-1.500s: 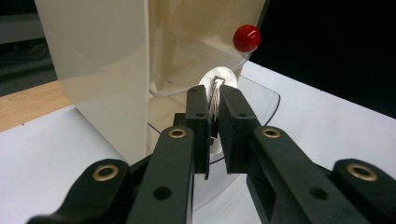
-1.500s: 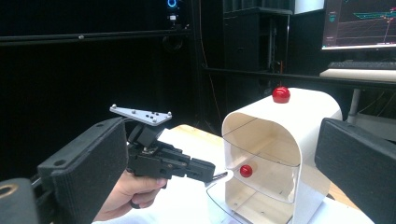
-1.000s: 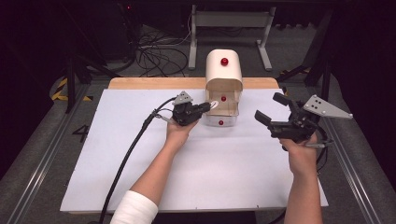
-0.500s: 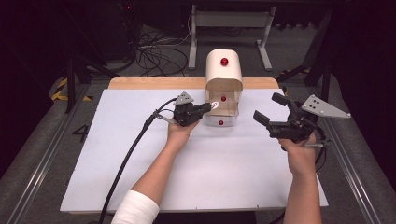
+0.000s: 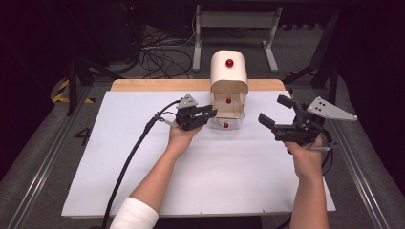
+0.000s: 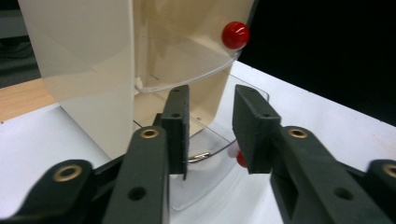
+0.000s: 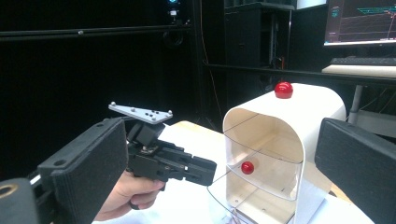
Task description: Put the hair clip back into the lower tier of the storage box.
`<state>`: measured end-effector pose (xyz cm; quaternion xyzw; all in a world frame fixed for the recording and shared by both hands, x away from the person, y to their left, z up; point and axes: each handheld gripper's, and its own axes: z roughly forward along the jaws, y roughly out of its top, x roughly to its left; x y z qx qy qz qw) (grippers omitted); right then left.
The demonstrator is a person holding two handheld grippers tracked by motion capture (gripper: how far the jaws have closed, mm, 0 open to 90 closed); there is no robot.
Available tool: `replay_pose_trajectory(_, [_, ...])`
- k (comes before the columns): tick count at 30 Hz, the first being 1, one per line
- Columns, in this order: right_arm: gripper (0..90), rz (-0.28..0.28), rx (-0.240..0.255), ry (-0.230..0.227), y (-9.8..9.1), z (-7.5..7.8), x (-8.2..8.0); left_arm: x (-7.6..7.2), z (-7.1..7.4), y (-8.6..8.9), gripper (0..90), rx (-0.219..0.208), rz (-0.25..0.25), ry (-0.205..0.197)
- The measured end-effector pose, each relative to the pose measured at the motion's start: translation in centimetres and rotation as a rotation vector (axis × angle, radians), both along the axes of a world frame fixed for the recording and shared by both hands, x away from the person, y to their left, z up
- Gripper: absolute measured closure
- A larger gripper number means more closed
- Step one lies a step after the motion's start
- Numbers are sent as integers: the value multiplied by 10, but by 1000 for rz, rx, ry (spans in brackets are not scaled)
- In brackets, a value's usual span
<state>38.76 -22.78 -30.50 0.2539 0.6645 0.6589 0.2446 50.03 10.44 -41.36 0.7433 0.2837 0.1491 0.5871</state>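
Left gripper view: looking along the left gripper, jaws just opened and now standing a little apart, nothing pinched between them. Beyond the fingertips, a clear drawer pulled out at the foot of the cream cabinet, lying flat on the white table sheet. Lower red knob partly hidden behind one jaw, close to its tip; whether touching, cannot tell. Above, a second clear drawer front with an upper red knob, shut into the cabinet.

High view: left gripper poised at the cabinet's left front corner, tips over the pulled-out drawer, cable trailing back across the sheet. Right gripper held well off to the right of the cabinet, jaws wide apart and empty, grey plate tilted at its outer side. Third red knob on the cabinet's rounded top.

Right gripper view: between the wide, empty jaws of the right gripper, the left gripper pointing at the cabinet's open front.
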Motion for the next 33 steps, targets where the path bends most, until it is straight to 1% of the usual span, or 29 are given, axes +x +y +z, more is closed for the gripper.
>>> replay_pose_trajectory(1, [33, 1, -1, -1, 0, 0, 0, -2, 1, 1, 637, 0, -2, 2])
replay_pose_trajectory(2, [33, 0, -1, 0, 1, 0, 1, -4, 4, 2, 625, 1, -1, -10])
replay_pose_trajectory(3, [33, 0, -3, 5, 1, -1, 1, -6, 5, 3, 589, -3, 4, -12])
replay_pose_trajectory(5, [33, 0, -6, 2, 2, -1, 1, -10, 9, 8, 574, -21, 7, -16])
replay_pose_trajectory(6, [33, 1, -5, 0, 2, 0, 0, -11, 10, 9, 549, -31, 10, -13])
replay_pose_trajectory(7, [33, 1, -8, -2, 3, 0, 0, -13, 11, 12, 513, -34, 13, -17])
replay_pose_trajectory(8, [33, 1, -8, -2, 3, 0, 0, -14, 13, 15, 513, -31, 18, -22])
replay_pose_trajectory(9, [33, -2, -10, 0, 4, 0, 0, -17, 15, 16, 483, -28, 18, -17])
replay_pose_trajectory(10, [33, -2, -10, 0, 4, 0, 0, -19, 17, 18, 483, -15, 22, -27])
replay_pose_trajectory(12, [33, -1, -14, 2, 4, -1, 1, -24, 20, 23, 445, -6, 25, -42])
replay_pose_trajectory(16, [33, -4, -16, 5, 4, -1, 1, -33, 27, 32, 411, -27, 33, -52])
replay_pose_trajectory(18, [33, -6, -18, 1, 4, -1, 1, -38, 32, 38, 383, -18, 37, -64])
replay_pose_trajectory(19, [33, -5, -18, 1, 5, -1, 1, -41, 34, 39, 368, -21, 39, -62])
replay_pose_trajectory(22, [33, -5, -21, 5, 5, -1, 1, -50, 40, 45, 336, -24, 46, -83])
replay_pose_trajectory(23, [33, -6, -22, 3, 6, -1, 1, -53, 42, 47, 329, -22, 46, -93])
replay_pose_trajectory(24, [33, -5, -24, 1, 6, -1, 1, -55, 43, 48, 321, -29, 44, -89])
replay_pose_trajectory(33, [33, -4, -29, 4, 8, -1, 1, -79, 62, 64, 259, -21, 50, -138])
